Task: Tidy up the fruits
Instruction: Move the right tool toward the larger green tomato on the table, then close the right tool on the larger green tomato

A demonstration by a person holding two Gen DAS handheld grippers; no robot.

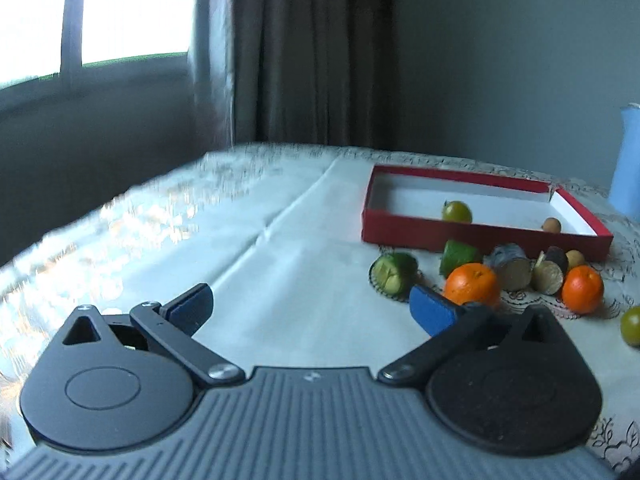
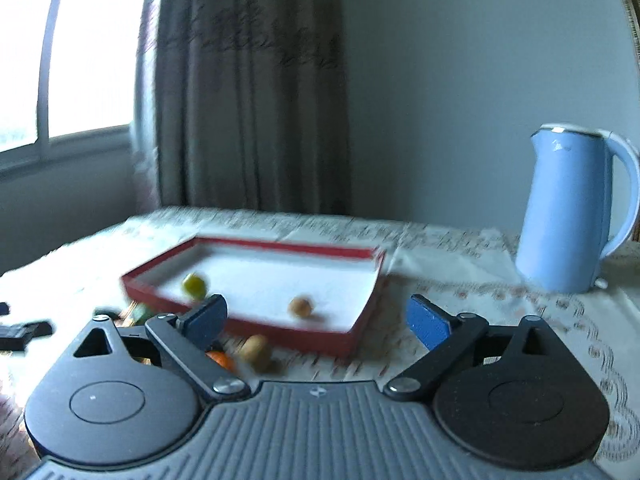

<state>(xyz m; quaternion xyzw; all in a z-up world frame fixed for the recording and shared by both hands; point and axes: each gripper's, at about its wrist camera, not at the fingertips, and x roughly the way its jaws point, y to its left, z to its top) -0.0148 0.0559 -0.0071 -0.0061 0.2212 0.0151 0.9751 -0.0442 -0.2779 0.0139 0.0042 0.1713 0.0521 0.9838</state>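
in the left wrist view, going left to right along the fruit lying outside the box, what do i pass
cut green fruit → green piece → big orange → small orange → green fruit at the right edge

Glossy blue kettle (image 2: pixel 572 212) at right, matt red cardboard box (image 1: pixel 480 236) centre, on patterned cloth tablecloth (image 1: pixel 280 272)
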